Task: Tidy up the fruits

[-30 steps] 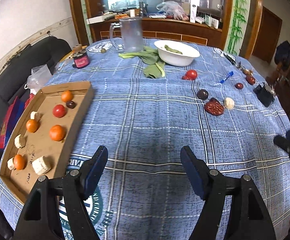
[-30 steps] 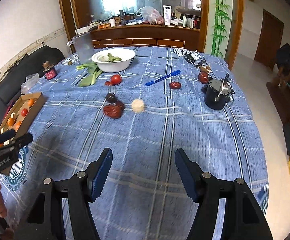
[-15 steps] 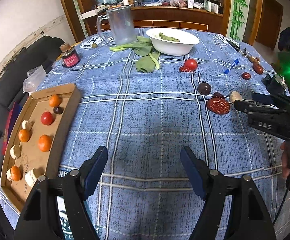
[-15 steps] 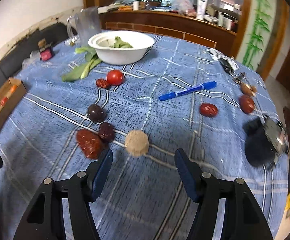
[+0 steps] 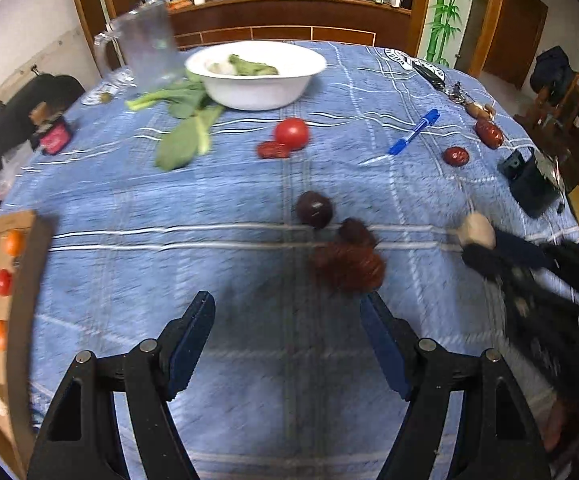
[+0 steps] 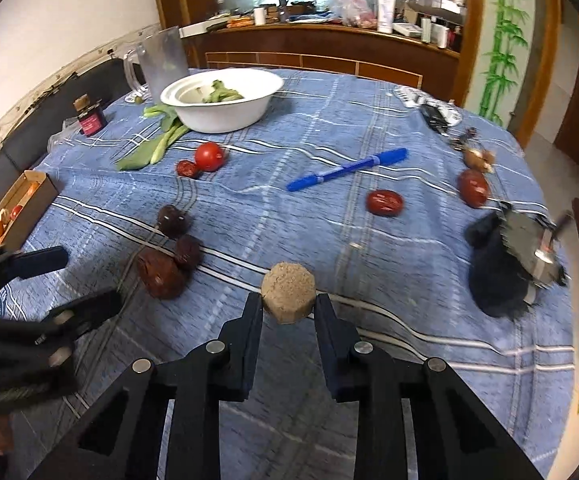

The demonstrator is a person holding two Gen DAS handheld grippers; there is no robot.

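beige fruit piece (image 6: 288, 297) clenched in right fingers (image 6: 254, 320); left fingers (image 5: 193, 336) released over bare cloth (image 5: 149, 272).

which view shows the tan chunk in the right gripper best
The right wrist view: the tan chunk sits centred and sharp between the right gripper fingers, which have just closed on it. The left wrist view shows it only small and blurred near the right edge, at that gripper's tips.

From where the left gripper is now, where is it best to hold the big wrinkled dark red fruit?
Grip the big wrinkled fruit across its shorter width, probably from above. It lies flat on the tablecloth, and a smaller dark fruit touches its far side, so keep the fingers off that side.
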